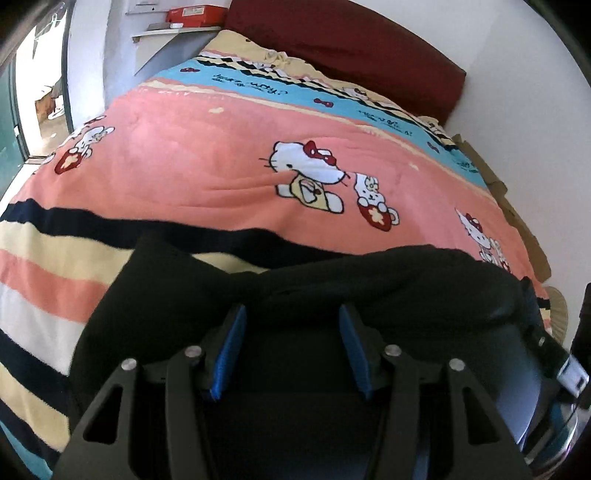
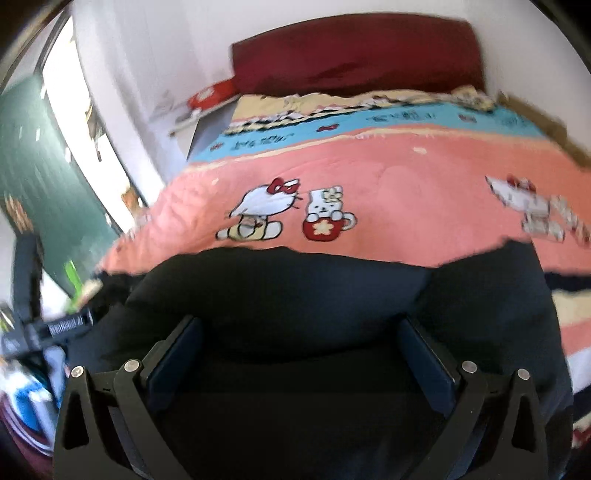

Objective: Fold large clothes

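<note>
Bedroom scene, two wrist views over a bed.

Garment [image 1: 369,280]: large, black, lying bunched on the near part of the blanket, directly under and ahead of both tools. Its far edge forms an uneven ridge across the pink band; folds run through the middle. In the right view the same garment [image 2: 295,295] fills the lower half, with a rounded hump between the fingers.

Left gripper [image 1: 291,314]: fingers apart, blue pads [image 1: 232,350] facing each other across a wide gap, black cloth beneath. Whether the tips touch the cloth is hard to tell against the dark fabric.

Right gripper [image 2: 301,328]: fingers spread wide, dark pads [image 2: 177,354], nothing clamped between them. This view is motion-blurred.

Blanket [image 1: 207,158]: pink centre printed with white cartoon cats [image 1: 306,166] and red cups, a blue band toward the head, cream, navy and white stripes toward the near left.

Pillow [image 1: 347,48]: dark red, at the head of the bed against the white wall.

Shelf [image 1: 173,31]: on the wall left of the pillow, carrying a red box [image 1: 192,14].

Door [image 2: 40,177]: green, at the left in the right view.
</note>
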### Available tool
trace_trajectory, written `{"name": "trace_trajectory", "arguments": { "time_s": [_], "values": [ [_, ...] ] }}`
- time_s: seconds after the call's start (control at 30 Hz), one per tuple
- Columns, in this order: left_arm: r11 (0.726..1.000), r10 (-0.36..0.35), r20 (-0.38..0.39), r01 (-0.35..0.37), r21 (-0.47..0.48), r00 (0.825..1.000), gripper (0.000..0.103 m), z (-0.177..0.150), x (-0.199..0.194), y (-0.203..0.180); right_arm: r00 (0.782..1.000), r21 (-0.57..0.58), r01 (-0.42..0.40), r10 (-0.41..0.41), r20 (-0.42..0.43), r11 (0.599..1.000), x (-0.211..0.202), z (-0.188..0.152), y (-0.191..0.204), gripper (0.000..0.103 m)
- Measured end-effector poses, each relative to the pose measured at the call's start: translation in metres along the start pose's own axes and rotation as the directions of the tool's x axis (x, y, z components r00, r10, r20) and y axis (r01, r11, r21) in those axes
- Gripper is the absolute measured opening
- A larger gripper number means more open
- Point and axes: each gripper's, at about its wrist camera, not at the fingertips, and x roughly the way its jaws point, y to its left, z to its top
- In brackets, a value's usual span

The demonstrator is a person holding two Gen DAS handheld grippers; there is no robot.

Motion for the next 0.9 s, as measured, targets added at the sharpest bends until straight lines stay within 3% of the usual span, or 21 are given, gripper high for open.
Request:
{"name": "trace_trajectory", "arguments": {
  "time_s": [0.1,0.2,0.3,0.43,0.6,0.7,0.83,0.9],
  "values": [
    [0.999,0.047,-0.014,-0.047,-0.025,0.999,0.051,0.001,-0.006,0.011,1.0,0.081,0.02,-0.019,-0.003,0.997,-0.014,-0.006,-0.039,0.102],
    [0.991,0.135,0.004,-0.135,0.006,0.991,0.05,-0.003,-0.028,0.012,0.99,0.092,0.14,-0.136,-0.049,0.986,-0.024,-0.008,-0.063,0.102],
    [0.992,0.123,0.059,-0.125,0.036,0.991,0.05,-0.018,-0.066,0.005,0.975,0.068,0.223,-0.221,-0.029,0.973,-0.051,-0.012,-0.071,0.102],
    [0.995,0.04,0.096,-0.048,0.085,0.995,0.05,-0.046,-0.099,-0.013,0.985,0.032,0.161,-0.163,0.06,0.986,-0.095,-0.026,-0.045,0.102],
    [0.992,0.053,0.081,-0.062,0.108,0.995,0.051,-0.082,-0.092,-0.013,0.991,-0.048,0.114,-0.11,0.079,0.992,-0.1,-0.062,-0.006,0.102],
    [0.99,0.081,0.096,-0.091,0.106,0.992,0.051,-0.103,-0.089,0.003,0.994,-0.023,0.113,-0.113,0.012,0.993,-0.083,-0.084,-0.017,0.102],
    [0.981,0.128,0.131,-0.145,0.128,0.983,0.051,-0.12,-0.104,0.011,0.992,0.034,0.126,-0.127,0.008,0.991,-0.087,-0.102,-0.047,0.102],
    [0.976,0.15,0.144,-0.169,0.134,0.978,0.051,-0.126,-0.112,0.01,0.985,0.036,0.172,-0.172,0.0,0.984,-0.094,-0.106,-0.056,0.102]
  ]
}}
